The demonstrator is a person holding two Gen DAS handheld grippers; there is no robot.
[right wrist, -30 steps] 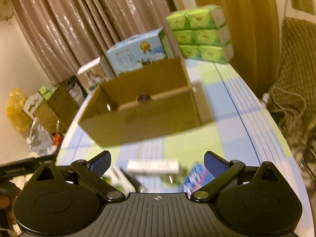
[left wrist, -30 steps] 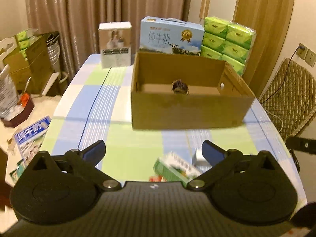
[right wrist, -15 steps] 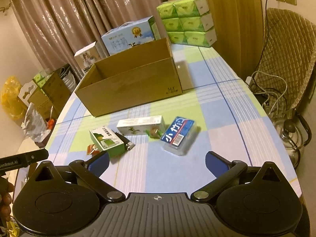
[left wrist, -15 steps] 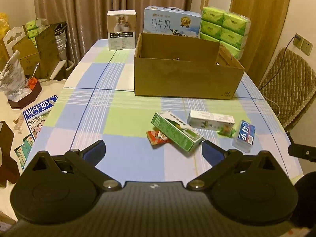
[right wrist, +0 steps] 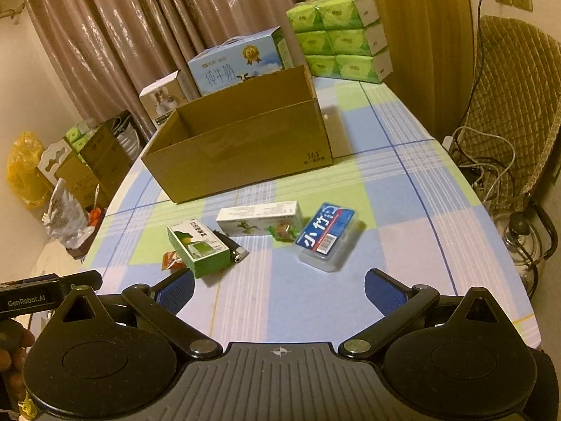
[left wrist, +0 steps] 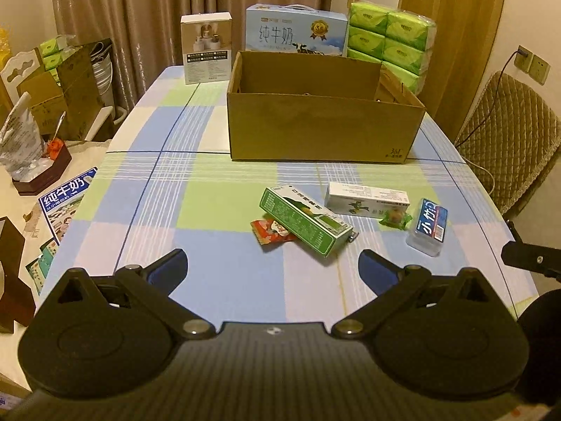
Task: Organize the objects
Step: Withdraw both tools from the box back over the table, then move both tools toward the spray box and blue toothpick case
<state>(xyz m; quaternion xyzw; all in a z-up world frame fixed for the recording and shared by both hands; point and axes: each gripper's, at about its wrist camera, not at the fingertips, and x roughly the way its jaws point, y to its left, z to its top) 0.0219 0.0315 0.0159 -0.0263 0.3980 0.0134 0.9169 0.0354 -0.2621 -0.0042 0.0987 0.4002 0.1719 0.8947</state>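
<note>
Left gripper (left wrist: pixel 272 269) and right gripper (right wrist: pixel 278 287) are both hovering above the near edge of the checked tablecloth (left wrist: pixel 224 245), jaws spread wide, holding nothing. Just beyond, a green carton (left wrist: pixel 304 224) is lying partly over a red sachet (left wrist: pixel 272 230); a white box (left wrist: pixel 366 199), a green candy (left wrist: pixel 396 216) and a clear blue-labelled case (right wrist: pixel 326 235) are sitting alongside. Farther back, the open cardboard box (left wrist: pixel 322 129) is standing.

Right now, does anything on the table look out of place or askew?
Yes. The green box lies skewed atop a red packet and a lighter, in loose clutter by the white box; none is in the carton.
</note>
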